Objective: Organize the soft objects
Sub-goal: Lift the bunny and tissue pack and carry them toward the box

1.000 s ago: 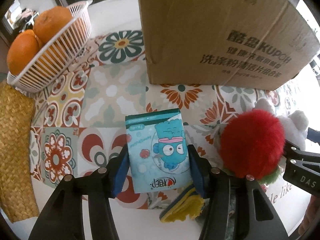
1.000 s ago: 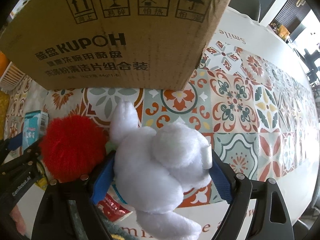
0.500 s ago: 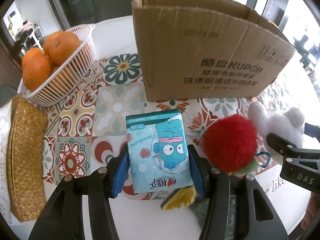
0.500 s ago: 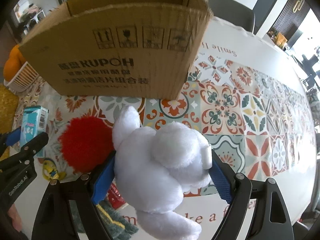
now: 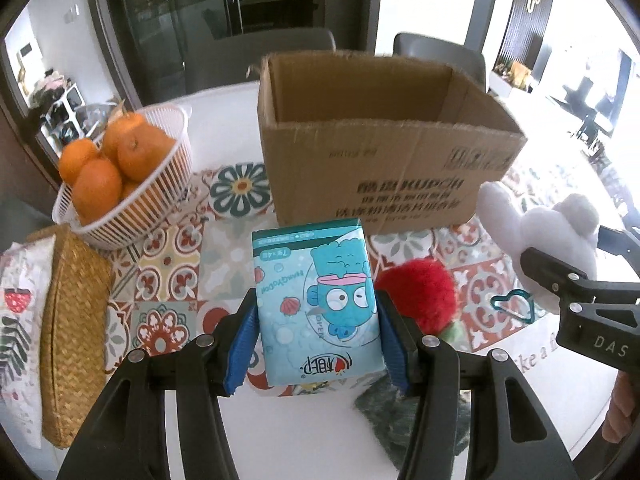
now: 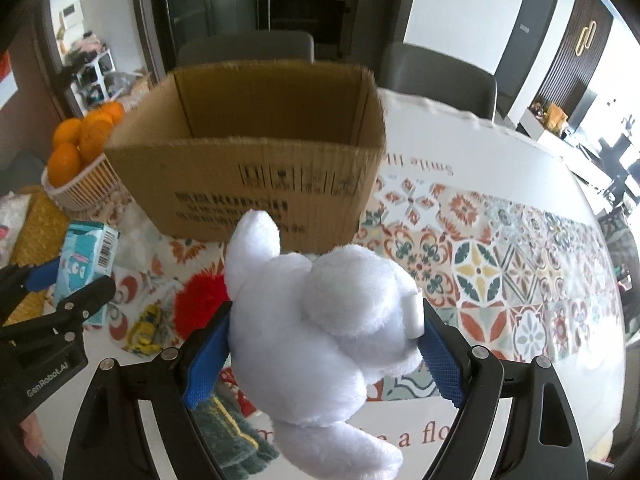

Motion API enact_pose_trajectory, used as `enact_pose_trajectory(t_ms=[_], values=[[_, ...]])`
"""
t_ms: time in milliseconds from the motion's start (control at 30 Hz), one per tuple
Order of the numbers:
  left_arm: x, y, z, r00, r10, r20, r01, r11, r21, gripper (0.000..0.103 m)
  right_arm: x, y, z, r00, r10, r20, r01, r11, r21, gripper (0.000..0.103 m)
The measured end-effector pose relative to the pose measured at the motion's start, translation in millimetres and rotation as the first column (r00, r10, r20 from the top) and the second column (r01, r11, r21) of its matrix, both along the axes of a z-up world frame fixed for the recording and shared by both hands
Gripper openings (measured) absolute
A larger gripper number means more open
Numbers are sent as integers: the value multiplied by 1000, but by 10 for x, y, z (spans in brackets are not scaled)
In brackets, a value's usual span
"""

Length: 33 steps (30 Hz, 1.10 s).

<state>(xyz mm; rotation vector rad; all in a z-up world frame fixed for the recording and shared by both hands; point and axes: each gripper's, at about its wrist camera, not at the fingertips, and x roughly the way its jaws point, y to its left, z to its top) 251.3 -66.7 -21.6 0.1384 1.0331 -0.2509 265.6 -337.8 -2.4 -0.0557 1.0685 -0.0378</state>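
Observation:
My left gripper (image 5: 316, 340) is shut on a teal tissue pack (image 5: 316, 304) printed with a blue cartoon fish, held clear above the table. The right gripper (image 6: 320, 344) is shut on a white plush toy (image 6: 320, 328), also lifted; the same plush (image 5: 536, 236) shows at the right of the left wrist view. An open, empty-looking cardboard box (image 5: 380, 148) stands just beyond both, its mouth upward. A red pompom (image 5: 420, 296) lies on the patterned cloth between the grippers, with a small yellow toy (image 6: 146, 330) and a dark green cloth (image 6: 236, 436) near it.
A white basket of oranges (image 5: 120, 184) stands left of the box. A woven straw mat (image 5: 72, 328) lies at the far left edge. Grey chairs (image 6: 436, 76) stand behind the table. The tiled cloth (image 6: 520, 272) stretches bare to the right.
Both grippers have risen with their loads, and the view has tipped up. The box's open top and the room behind now show. The pompom stays on the table, farther below.

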Motion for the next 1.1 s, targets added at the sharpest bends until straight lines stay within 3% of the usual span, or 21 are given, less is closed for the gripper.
enact_pose_trajectory(t_ms=[433, 1100], values=[[-85, -11, 476, 993, -23, 117, 28, 999, -41, 55, -99, 36, 534, 988, 19, 156, -22, 1000, 20, 86], [147, -37, 844, 978, -41, 205, 54, 997, -61, 55, 162, 2, 857, 970, 25, 243, -48, 995, 89, 87]])
